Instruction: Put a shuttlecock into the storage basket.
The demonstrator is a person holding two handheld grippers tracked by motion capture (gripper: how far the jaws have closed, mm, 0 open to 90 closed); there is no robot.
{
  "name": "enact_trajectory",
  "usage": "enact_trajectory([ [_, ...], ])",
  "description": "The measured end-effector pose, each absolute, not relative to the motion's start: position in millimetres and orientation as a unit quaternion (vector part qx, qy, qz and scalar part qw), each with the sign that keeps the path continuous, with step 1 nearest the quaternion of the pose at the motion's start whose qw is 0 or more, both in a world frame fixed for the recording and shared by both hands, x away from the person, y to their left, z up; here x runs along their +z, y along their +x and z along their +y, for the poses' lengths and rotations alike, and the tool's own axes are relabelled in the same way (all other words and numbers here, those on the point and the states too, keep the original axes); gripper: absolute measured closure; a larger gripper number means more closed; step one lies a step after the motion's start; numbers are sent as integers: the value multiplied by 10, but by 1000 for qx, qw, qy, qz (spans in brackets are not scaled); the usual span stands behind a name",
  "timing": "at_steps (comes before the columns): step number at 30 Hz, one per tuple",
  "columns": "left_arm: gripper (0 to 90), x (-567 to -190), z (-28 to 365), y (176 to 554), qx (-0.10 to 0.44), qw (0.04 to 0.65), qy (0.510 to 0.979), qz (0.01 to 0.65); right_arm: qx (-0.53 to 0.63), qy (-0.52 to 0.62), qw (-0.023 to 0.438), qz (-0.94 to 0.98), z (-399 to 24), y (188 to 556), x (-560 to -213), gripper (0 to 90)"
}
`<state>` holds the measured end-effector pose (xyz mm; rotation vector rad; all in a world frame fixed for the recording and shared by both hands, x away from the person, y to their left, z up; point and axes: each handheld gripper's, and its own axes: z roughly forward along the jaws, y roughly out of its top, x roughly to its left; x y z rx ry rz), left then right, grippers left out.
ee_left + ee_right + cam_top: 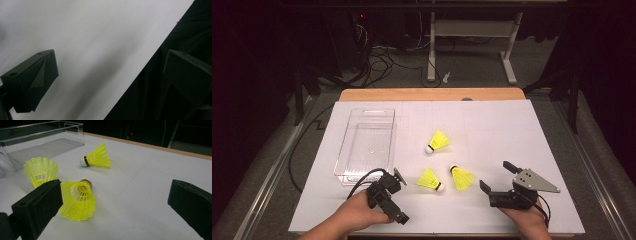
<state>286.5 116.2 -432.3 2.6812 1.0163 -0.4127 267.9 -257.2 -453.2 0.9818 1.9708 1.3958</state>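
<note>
Three yellow shuttlecocks lie on the white table. One [438, 141] [96, 158] is near the middle, with its white cork toward the tray. Two lie closer to me: one [430, 180] [41, 170] on the left and one [461, 177] [77, 200] on the right. My right gripper [497, 176] [115, 192] stands open just right of that last one, jaws wide, holding nothing. My left gripper [393, 212] [110, 55] is open over the table's near edge, with nothing between its jaws.
A clear plastic tray [367, 145] [72, 131] sits empty at the left of the table, beyond my left hand. The white sheet [492, 130] covers a wooden tabletop. Table legs and cables stand on the floor behind.
</note>
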Motion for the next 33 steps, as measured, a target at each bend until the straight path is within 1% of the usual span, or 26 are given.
enact_trajectory([
  [17, 11, -4151, 871, 2928, -140, 128, 926, 325, 517, 363, 263, 729, -2573, 2677, -4531, 4],
  [33, 21, -3882, 718, 3138, -136, 133, 927, 323, 519, 364, 264, 728, -2579, 2680, -4527, 4],
])
